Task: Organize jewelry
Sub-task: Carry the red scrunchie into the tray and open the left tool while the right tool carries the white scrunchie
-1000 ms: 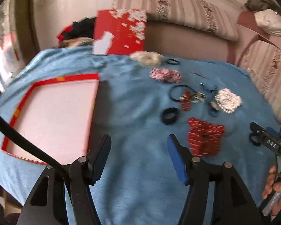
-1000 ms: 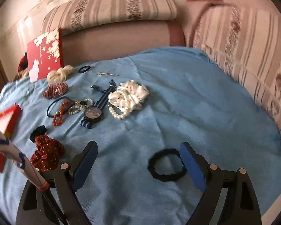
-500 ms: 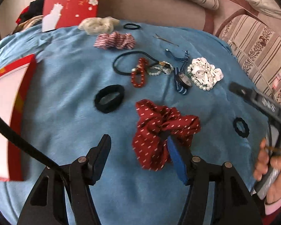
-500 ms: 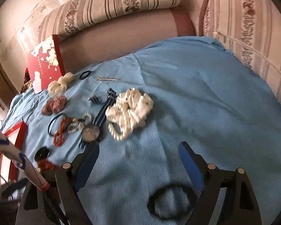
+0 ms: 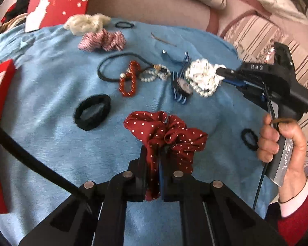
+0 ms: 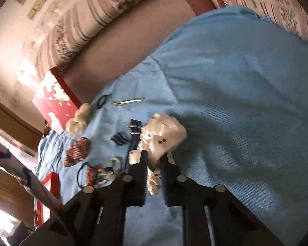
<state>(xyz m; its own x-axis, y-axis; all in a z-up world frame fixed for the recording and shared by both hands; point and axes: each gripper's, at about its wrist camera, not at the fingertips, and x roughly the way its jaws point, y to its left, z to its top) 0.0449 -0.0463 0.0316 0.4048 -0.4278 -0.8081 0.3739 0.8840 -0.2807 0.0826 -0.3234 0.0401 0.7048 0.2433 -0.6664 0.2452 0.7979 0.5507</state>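
- Pinching the red polka-dot scrunchie point(image 5: 166, 135), the left gripper point(image 5: 157, 160) had its jaws clamped narrow on the fabric, low over the blue cloth point(image 5: 51, 143).
- Right gripper point(image 6: 154, 160) was squeezed tight on the white pearl scrunchie point(image 6: 164, 135), beside the watch point(image 5: 182, 86).

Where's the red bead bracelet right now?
In the left wrist view, the red bead bracelet lies on the blue cloth, left of the pearl bracelet and up-right of the thick black hair tie.
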